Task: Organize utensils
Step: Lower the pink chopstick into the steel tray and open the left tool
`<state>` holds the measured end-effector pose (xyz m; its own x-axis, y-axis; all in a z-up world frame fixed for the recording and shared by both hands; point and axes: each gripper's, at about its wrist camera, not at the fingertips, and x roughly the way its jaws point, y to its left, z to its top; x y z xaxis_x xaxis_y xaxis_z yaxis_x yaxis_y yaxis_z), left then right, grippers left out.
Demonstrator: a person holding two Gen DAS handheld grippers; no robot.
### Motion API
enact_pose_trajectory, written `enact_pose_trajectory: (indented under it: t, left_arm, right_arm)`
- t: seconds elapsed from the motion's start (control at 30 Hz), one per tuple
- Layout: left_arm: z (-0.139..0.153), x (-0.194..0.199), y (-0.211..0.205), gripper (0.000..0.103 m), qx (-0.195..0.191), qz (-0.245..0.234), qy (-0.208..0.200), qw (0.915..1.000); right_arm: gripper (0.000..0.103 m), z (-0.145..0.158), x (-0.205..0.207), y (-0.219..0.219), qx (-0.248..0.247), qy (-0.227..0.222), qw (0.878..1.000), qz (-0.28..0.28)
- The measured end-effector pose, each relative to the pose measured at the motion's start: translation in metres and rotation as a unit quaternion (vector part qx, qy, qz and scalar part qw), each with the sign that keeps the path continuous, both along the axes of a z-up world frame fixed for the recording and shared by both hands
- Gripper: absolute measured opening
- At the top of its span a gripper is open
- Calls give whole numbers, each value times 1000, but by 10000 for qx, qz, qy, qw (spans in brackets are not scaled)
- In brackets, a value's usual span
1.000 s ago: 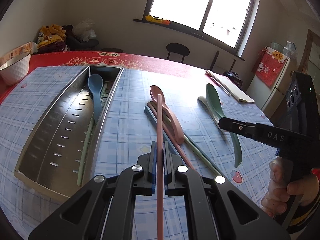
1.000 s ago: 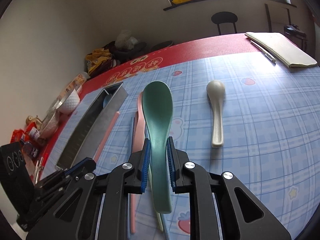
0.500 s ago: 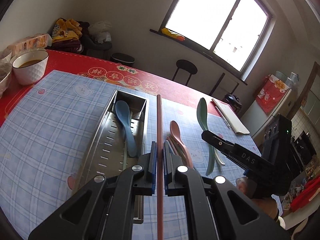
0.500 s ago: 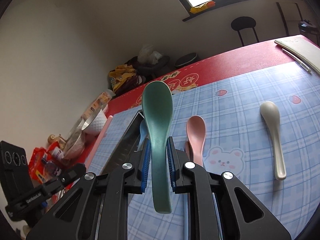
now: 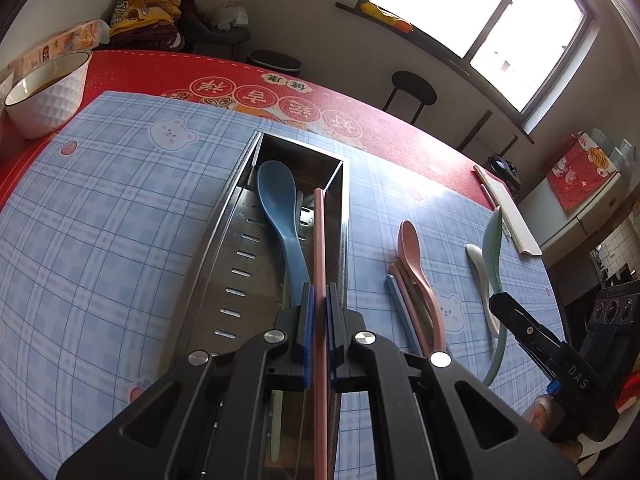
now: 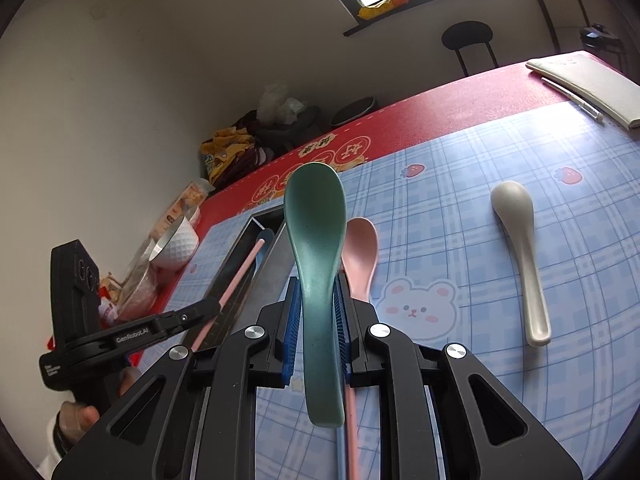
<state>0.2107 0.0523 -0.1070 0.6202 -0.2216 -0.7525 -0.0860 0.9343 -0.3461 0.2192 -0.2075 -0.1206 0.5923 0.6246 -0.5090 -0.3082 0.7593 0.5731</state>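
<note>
My left gripper [image 5: 317,304] is shut on a pink chopstick [image 5: 319,248] and holds it over the steel utensil tray [image 5: 236,264], lengthwise along its right side. A blue spoon [image 5: 280,216] lies in the tray. My right gripper [image 6: 317,304] is shut on a green spoon [image 6: 318,240], held above the table to the right of the tray [image 6: 276,264]. A pink spoon [image 6: 360,256] and loose chopsticks [image 5: 404,308] lie on the mat beside the tray. A white spoon [image 6: 520,240] lies further right.
A white bowl [image 5: 48,88] stands at the table's left edge, with snack packets behind it. A notebook and pen [image 6: 588,84] lie at the far right. A black stool [image 5: 412,92] stands beyond the table under the window.
My left gripper has carried the pink chopstick left, from over the loose chopsticks to over the tray, and lowered it. My right gripper has lifted the green spoon and shifted left toward the tray.
</note>
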Motion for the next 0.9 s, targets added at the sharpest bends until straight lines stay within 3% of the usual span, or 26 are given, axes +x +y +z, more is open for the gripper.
enact_pose_trajectory:
  t: [0.63, 0.9]
  left_arm:
    - [-12, 36, -15, 6, 508, -322, 550, 9967]
    - [-9, 33, -16, 7, 575, -447, 446, 9963]
  right_arm:
    - [17, 1, 0, -2, 79, 30, 10000, 30]
    - [17, 1, 0, -1, 85, 56, 9999, 49]
